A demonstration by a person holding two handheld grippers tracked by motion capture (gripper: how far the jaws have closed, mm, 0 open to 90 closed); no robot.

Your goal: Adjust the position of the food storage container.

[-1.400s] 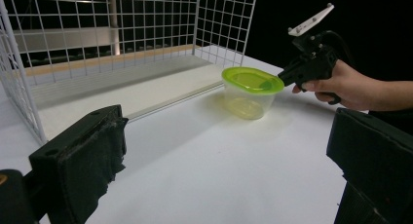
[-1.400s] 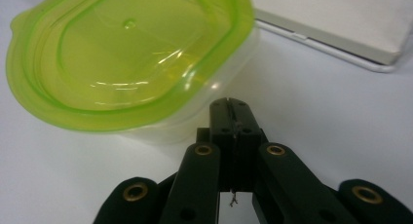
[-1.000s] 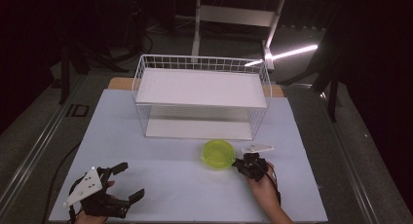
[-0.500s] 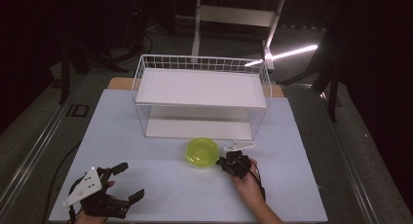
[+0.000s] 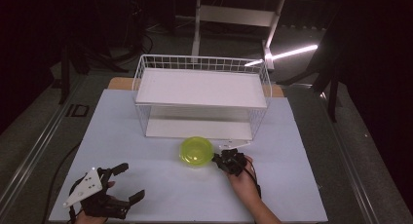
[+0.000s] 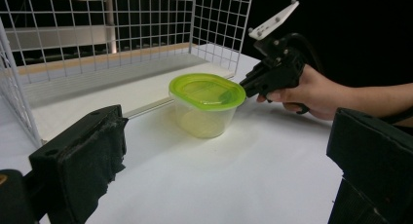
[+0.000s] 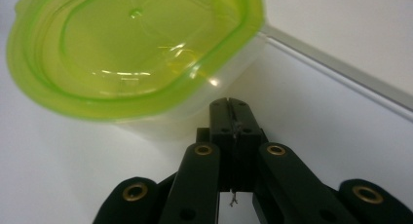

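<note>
Pushing, by the look of it, a green-lidded tub [image 5: 196, 151] with the right gripper [image 5: 225, 160]: jaws pressed fully together with nothing between, tips meeting the tub's wall just under the lid rim, near the middle of the right gripper view [image 7: 233, 104]. Sitting just below centre in the high view, tub upright on the table [image 5: 160, 195], directly in front of the wire rack [image 5: 202, 87] and touching the right gripper on its right side. Lying left and slightly up-frame from those closed tips, so any further shove likely carrying it leftward along the rack's front edge. Showing a slightly oval lid in the left gripper view [image 6: 207, 91], long axis roughly across the frame. Resting at lower left of the high view, left gripper [image 5: 124, 185] well apart from the tub, jaws spread wide and holding nothing. Being far the nearer, right hand [image 5: 243, 177] best placed for the coming nudge.
</note>
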